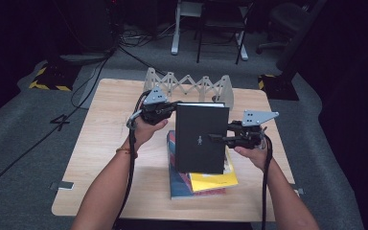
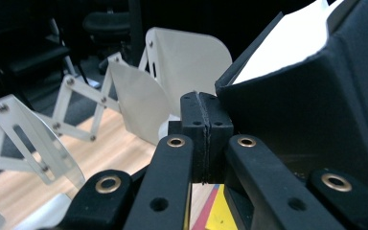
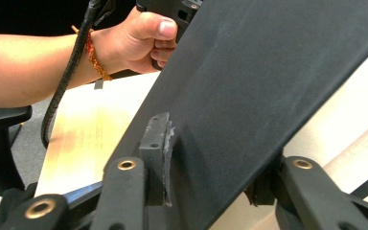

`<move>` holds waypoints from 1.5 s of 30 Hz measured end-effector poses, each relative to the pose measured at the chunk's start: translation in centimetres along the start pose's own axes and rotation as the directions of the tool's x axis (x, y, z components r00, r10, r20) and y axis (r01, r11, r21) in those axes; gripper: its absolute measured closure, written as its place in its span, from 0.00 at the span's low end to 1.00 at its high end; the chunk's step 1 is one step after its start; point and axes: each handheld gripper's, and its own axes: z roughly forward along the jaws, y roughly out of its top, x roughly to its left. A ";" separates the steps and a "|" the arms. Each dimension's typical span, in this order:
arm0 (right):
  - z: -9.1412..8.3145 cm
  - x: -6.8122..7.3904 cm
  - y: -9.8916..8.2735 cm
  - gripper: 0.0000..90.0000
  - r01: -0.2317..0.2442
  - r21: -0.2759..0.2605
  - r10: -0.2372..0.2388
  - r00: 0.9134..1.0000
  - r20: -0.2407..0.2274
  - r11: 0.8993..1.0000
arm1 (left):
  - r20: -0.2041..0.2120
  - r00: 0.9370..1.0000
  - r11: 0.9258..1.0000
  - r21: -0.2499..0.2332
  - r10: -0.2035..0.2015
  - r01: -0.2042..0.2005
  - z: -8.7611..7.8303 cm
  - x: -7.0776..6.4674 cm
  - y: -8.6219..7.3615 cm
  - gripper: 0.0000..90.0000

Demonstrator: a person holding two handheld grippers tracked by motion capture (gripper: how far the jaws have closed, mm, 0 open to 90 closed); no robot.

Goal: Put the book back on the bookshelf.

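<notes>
Matte black hardcover book (image 1: pixel 201 138) between right gripper (image 1: pixel 220 138) jaws

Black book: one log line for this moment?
black book raised over book stack | right claw clamps its edge | left claw shut at its corner | rack behind

The high view looks forward and down on the table (image 1: pixel 100 182) from above its near edge. Each gripper view sits just behind its own jaws, very close to the black book (image 1: pixel 202 139), facing it from opposite sides; all three views share that book (image 2: pixel 311 115) (image 3: pixel 268 81).
</notes>
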 end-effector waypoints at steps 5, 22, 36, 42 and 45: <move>-0.4 0.8 0.4 0.76 0.045 -0.017 -0.045 0.999 -0.025 0.999 | 0.003 0.999 0.999 -0.010 0.033 -0.033 -0.6 -0.6 0.6 1.00; -1.2 3.2 -0.2 0.83 0.136 -0.060 -0.139 0.989 -0.057 0.989 | -0.003 0.998 0.997 -0.046 0.061 -0.062 -2.7 -2.5 0.8 0.95; -1.6 4.6 -0.9 0.84 0.165 -0.076 -0.169 0.985 -0.040 0.983 | -0.013 0.997 0.997 0.013 0.077 -0.077 -5.3 -4.3 -1.7 0.74; -1.7 5.1 -1.1 0.84 0.178 -0.072 -0.181 0.983 -0.034 0.981 | -0.017 0.996 0.990 0.112 0.085 -0.083 -6.0 -5.4 -3.6 0.59; -1.8 5.3 -1.3 0.85 0.178 -0.075 -0.181 0.983 -0.032 0.981 | -0.015 0.997 0.989 0.132 0.069 -0.067 -6.3 -5.5 -4.6 0.52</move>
